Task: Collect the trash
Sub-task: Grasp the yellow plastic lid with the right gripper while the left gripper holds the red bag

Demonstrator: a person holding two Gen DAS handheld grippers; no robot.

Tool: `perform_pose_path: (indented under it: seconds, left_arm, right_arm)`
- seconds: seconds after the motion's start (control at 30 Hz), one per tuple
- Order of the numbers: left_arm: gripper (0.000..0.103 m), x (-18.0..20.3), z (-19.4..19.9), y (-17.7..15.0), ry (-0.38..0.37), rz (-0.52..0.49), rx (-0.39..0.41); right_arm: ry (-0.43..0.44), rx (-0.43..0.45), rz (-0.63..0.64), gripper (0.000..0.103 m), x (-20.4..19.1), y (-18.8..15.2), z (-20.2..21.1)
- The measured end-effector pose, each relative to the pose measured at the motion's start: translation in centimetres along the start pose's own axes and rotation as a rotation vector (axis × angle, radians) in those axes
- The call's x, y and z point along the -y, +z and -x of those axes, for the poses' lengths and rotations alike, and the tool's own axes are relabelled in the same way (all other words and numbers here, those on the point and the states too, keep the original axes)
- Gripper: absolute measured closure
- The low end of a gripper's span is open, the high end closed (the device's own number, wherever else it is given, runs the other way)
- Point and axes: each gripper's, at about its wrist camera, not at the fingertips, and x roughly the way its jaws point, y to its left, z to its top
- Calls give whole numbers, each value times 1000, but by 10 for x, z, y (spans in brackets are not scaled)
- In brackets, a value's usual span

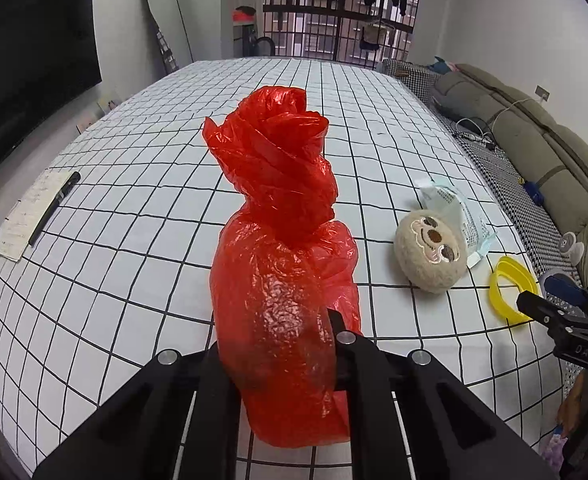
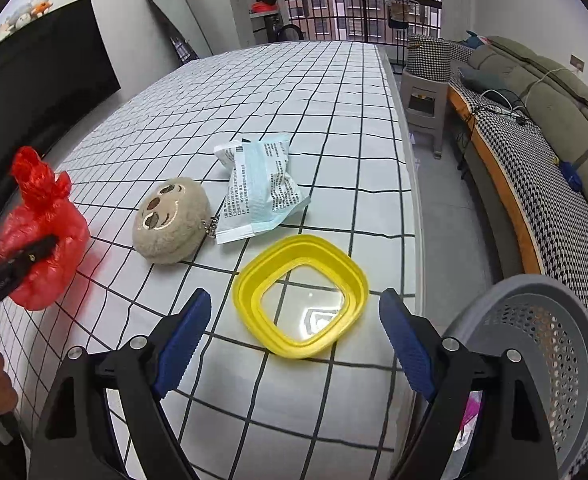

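While the left tool [image 1: 290, 344] pinches a knotted red plastic bag [image 1: 282, 280] above the grid-patterned bench [image 1: 134, 240], ready for binning, the right tool [image 2: 294, 320] gapes wide over a yellow plastic ring [image 2: 299, 294].

In front of me the table wears a white cloth ruled in black squares [image 2: 313, 92]. My sloth-faced plush keychain [image 2: 170, 222] lies on it, its little metal chain [image 2: 211, 227] touching the edge of the packet beside it. Just nearer me sits a yellow collapsible bowl [image 2: 301, 295] with a clear bottom, flat on the cloth. Far off to my left a sheet of paper [image 1: 30, 214] lies with a black pen [image 1: 54, 208] across it. Along the right wall runs a grey-green sofa [image 2: 553, 92], and a mirror [image 2: 182, 24] leans against the far wall.
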Motion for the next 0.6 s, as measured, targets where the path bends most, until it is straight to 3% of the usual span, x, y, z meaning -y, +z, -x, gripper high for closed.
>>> perform_pose_path:
  seconds: [0.27,0.6]
  left_arm:
    - [93,4,6,3,-14,-12,11]
    - [93,3,9,3,-24,-15,12]
  right_arm:
    - [-54,-46,81,21,-11,8,-20]
    - [-89,-82,75,21,-5,11,-35]
